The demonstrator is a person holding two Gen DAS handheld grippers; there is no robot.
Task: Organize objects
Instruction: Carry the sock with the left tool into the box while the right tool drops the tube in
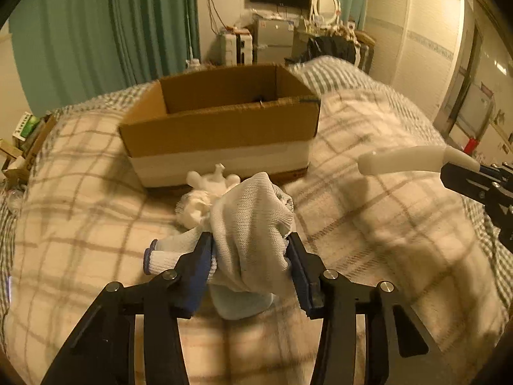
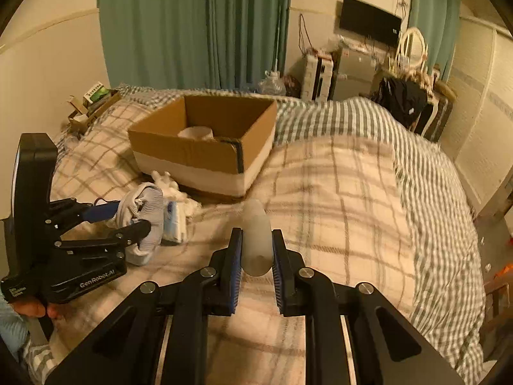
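Observation:
My left gripper (image 1: 250,240) is shut on a bundle of white knit gloves (image 1: 253,215), held just above the bed in front of an open cardboard box (image 1: 221,128). More white glove material (image 1: 205,192) lies on the blanket against the box's front. My right gripper (image 2: 255,234) is shut on a long white plastic piece (image 2: 255,237); in the left wrist view this piece (image 1: 404,158) sticks out at the right. The right wrist view shows the left gripper (image 2: 141,221) with the gloves (image 2: 147,215) at the left, and a white round object (image 2: 195,133) inside the box (image 2: 205,154).
The bed is covered by a plaid blanket (image 1: 368,211) with a striped quilt (image 2: 368,118) behind it. Small boxes (image 2: 93,99) sit at the bed's far left. Green curtains, a cluttered dresser (image 1: 272,41) and a wall screen stand behind.

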